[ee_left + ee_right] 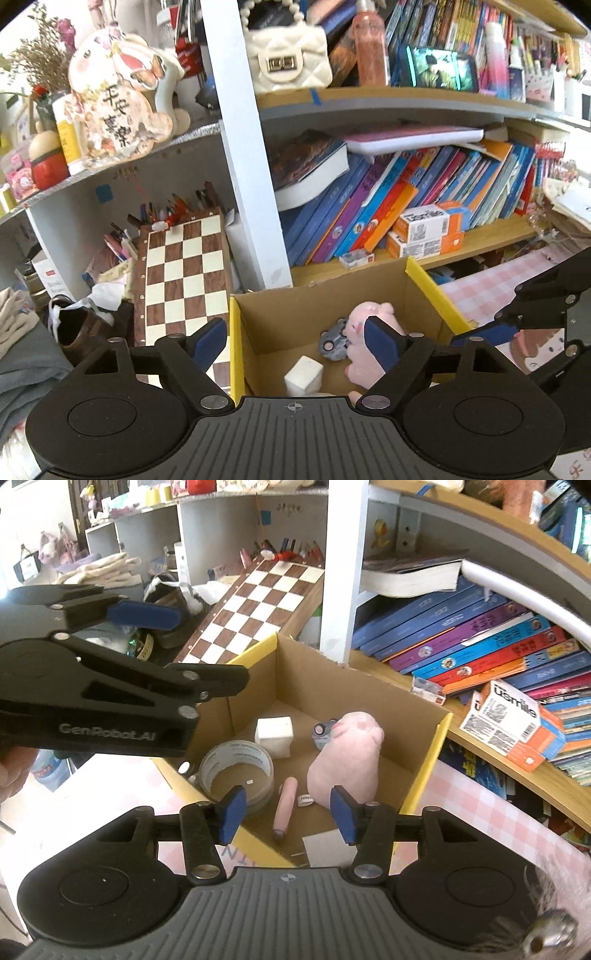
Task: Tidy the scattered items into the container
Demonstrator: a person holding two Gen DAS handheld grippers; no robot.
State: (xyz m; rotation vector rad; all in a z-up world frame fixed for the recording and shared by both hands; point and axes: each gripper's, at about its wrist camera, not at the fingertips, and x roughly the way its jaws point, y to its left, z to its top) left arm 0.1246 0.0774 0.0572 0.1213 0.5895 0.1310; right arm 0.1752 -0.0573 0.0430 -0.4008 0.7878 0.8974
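Both the left gripper (295,341) and right gripper (288,814) are held spread and empty above the cardboard box (424,775), where the pink plush (347,760) lies at 3 o'clock, tape roll (236,771) at 9

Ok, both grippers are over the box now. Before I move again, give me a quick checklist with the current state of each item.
1. Left gripper empty: ok, jaws wide open, nothing between them.
2. Right gripper empty: ok, open, nothing held.
3. Items inside the cardboard box: ok; pink plush, white cube, tape roll, pink pen and grey toy car all lie on its floor.
4. Grippers apart from each other: ok, a gap shows between them in the right wrist view.
5. Scattered items left on the checked tablecloth: cannot tell, only part of it shows.
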